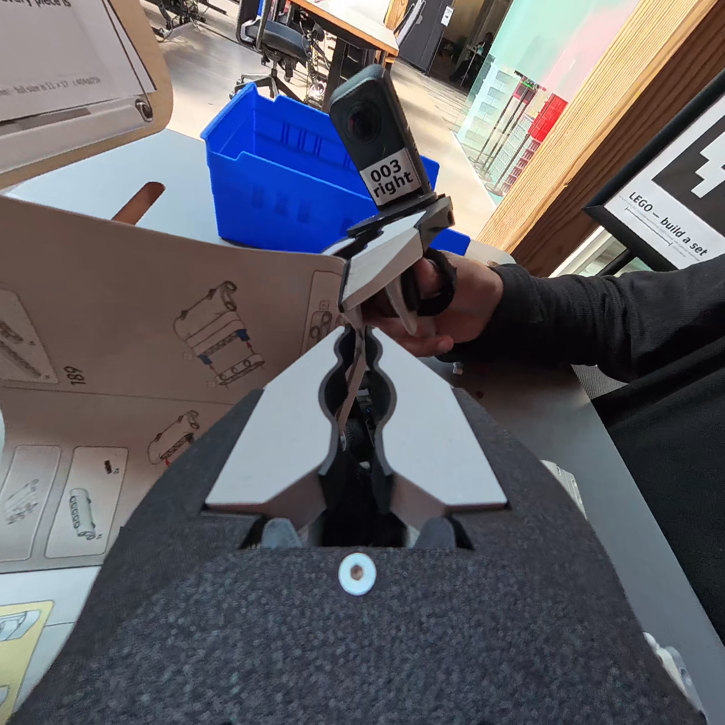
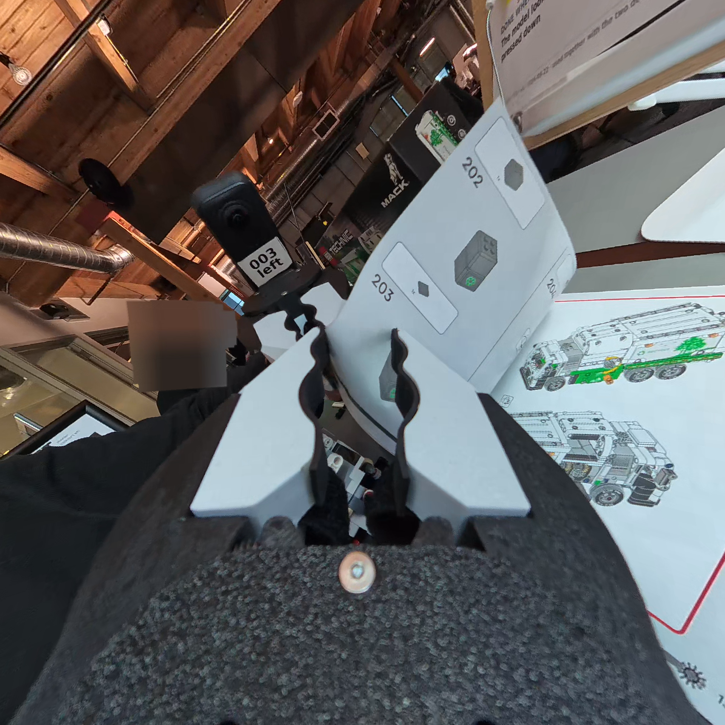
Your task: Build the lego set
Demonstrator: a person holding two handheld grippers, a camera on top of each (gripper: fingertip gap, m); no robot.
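A page of the instruction booklet (image 1: pixel 157 314) is lifted and curves upward. My left gripper (image 1: pixel 357 333) is shut on the page's edge, which shows edge-on as a thin strip between the jaws. My right gripper (image 1: pixel 392 298) is held by a hand just beyond it, at the same edge. In the right wrist view the right gripper (image 2: pixel 357 337) is open, with the raised page (image 2: pixel 451 255) behind its gap; the left gripper (image 2: pixel 302 325) is pinched on the page just ahead. Small white Lego pieces (image 2: pixel 345 467) lie on the table below.
A blue bin (image 1: pixel 282 184) stands on the table behind the booklet. A clipboard stand with papers (image 1: pixel 78 78) is at the far left. A white sheet with truck drawings (image 2: pixel 588 392) lies flat to the right. A framed sign (image 1: pixel 667 196) and a black sleeve (image 1: pixel 588 314) are on the right.
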